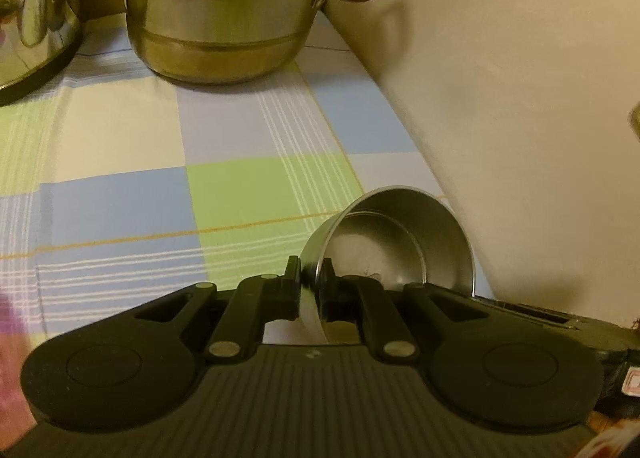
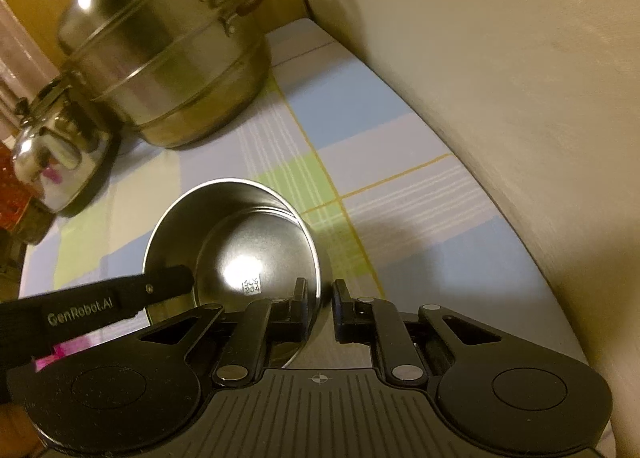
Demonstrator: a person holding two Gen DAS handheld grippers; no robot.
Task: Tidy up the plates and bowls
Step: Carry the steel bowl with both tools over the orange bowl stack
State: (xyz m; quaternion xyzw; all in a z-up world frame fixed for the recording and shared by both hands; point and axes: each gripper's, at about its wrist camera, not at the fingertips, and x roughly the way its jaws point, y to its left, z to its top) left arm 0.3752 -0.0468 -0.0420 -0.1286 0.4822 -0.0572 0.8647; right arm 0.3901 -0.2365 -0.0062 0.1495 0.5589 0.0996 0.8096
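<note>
A small steel bowl (image 1: 400, 242) hangs tilted above the checked tablecloth (image 1: 120, 129), close to the wall on the right. My left gripper (image 1: 310, 278) is shut on its rim, one finger inside and one outside. In the right wrist view the same bowl (image 2: 240, 242) shows its shiny inside with a stamped mark. My right gripper (image 2: 320, 294) is shut on the rim's right side. The left gripper's finger (image 2: 172, 278) pinches the opposite rim. The bowl looks empty.
A tall steel steamer pot (image 1: 224, 17) with brown handles stands at the back of the table (image 2: 400, 121). A shiny kettle (image 1: 32, 17) sits to its left. A pale wall (image 1: 520, 97) runs along the table's right edge.
</note>
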